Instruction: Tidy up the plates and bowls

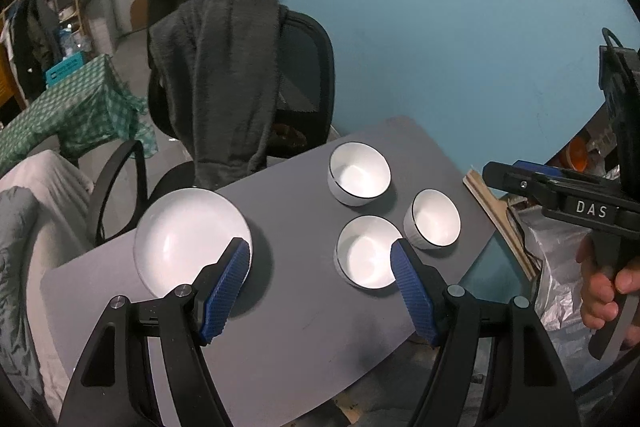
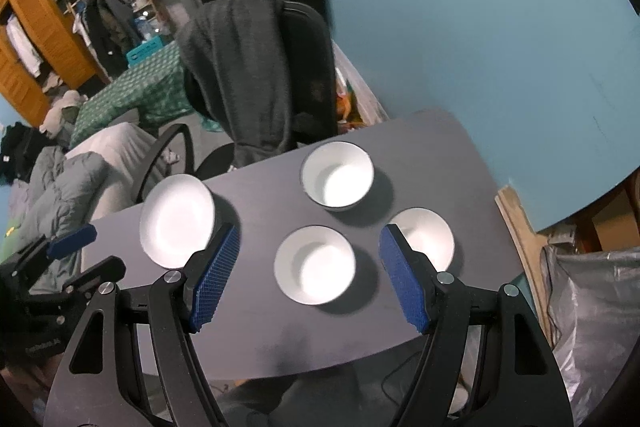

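Note:
A white plate [image 1: 188, 235] [image 2: 176, 219] lies at the left of the small grey table [image 1: 280, 307] [image 2: 264, 327]. Three white bowls stand to its right: a far bowl [image 1: 359, 174] [image 2: 337, 174], a near bowl [image 1: 366, 257] [image 2: 315, 264] and a right bowl [image 1: 434, 218] [image 2: 430, 237]. My left gripper [image 1: 320, 255] is open and empty above the table, between the plate and the near bowl. My right gripper [image 2: 310, 239] is open and empty above the near bowl. The right gripper's body also shows in the left wrist view [image 1: 560, 195], hand-held at the right.
A black office chair [image 1: 240, 87] [image 2: 272, 67] draped with a dark grey garment stands behind the table. A teal wall is behind. Wooden boards [image 1: 500, 219] and silver foil bags [image 2: 592, 299] lie right of the table. A green-checked cloth [image 1: 68, 111] and bedding lie at left.

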The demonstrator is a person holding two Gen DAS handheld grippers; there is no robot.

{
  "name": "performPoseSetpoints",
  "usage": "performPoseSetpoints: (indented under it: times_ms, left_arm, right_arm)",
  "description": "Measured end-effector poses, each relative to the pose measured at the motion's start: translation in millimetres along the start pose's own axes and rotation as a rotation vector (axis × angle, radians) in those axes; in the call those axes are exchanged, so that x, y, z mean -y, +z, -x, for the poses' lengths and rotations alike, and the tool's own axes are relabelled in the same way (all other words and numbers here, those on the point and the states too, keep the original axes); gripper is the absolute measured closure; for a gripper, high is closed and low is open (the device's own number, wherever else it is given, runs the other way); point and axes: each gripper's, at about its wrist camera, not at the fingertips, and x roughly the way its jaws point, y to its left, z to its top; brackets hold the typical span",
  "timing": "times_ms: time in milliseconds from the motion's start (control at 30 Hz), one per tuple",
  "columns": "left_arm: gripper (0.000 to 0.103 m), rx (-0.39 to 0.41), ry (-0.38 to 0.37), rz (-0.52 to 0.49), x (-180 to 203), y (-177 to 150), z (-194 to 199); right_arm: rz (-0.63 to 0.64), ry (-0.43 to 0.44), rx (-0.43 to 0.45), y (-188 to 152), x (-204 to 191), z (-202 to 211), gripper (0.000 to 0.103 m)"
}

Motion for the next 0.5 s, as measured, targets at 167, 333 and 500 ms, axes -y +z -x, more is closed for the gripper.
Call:
performPoseSetpoints:
  times_ms: [167, 333, 500]
  left_arm:
    - [0.029, -0.026, -0.013, -0.021, 14, 6, -21]
    - [0.029, -0.064, -0.014, -0.033, 23, 7, -49]
    - [0.029, -0.114, -0.013, -0.036, 22, 3, -78]
  right_arm:
    - [-0.036, -0.015, -0.016, -2, 24, -6, 0.031]
    - [-0.086, -0.030, -0.049, -7, 46, -22, 0.031]
    - [-0.099, -0.018, -0.093, -19, 61, -46, 0.031]
